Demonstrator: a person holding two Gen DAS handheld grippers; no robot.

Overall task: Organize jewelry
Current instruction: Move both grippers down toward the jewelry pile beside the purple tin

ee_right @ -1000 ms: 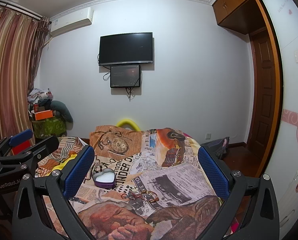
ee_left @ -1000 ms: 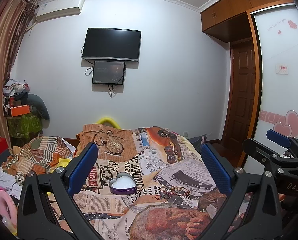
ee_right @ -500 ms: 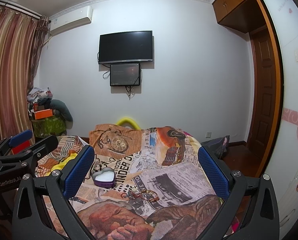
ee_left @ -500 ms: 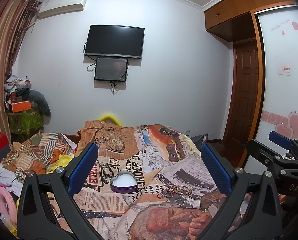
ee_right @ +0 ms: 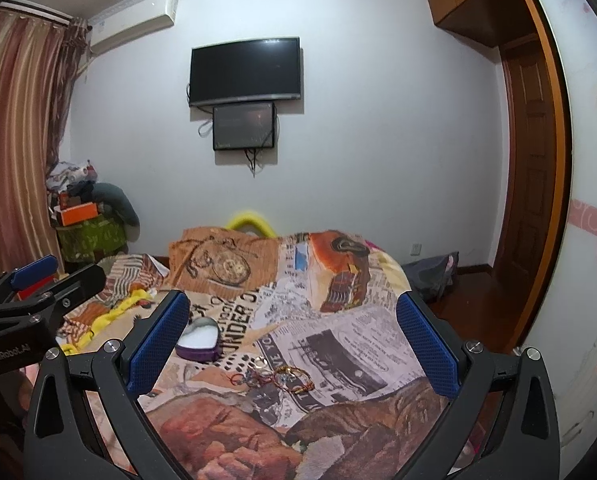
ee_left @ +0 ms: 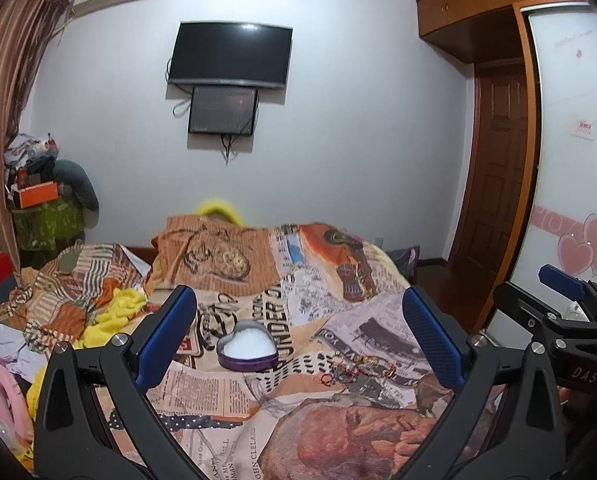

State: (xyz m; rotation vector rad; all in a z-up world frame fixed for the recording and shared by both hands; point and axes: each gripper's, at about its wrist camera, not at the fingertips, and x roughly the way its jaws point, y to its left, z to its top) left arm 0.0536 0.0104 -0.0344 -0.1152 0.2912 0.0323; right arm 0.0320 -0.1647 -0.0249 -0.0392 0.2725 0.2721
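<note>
Both pairs of fingers are spread wide and hold nothing: the left gripper (ee_left: 298,336) and the right gripper (ee_right: 292,340) have dipped and eased forward over the bed (ee_left: 378,312) in the last second, so the bedspread fills more of each view. That reads as an approach, with nothing picked up yet. The jewelry (ee_right: 276,376), a loose tangle of bracelets and rings, lies just beside the heart-shaped box (ee_left: 248,346), on its right and slightly nearer. Beyond the box, the wall-mounted television (ee_left: 229,57) sits higher in frame.
</note>
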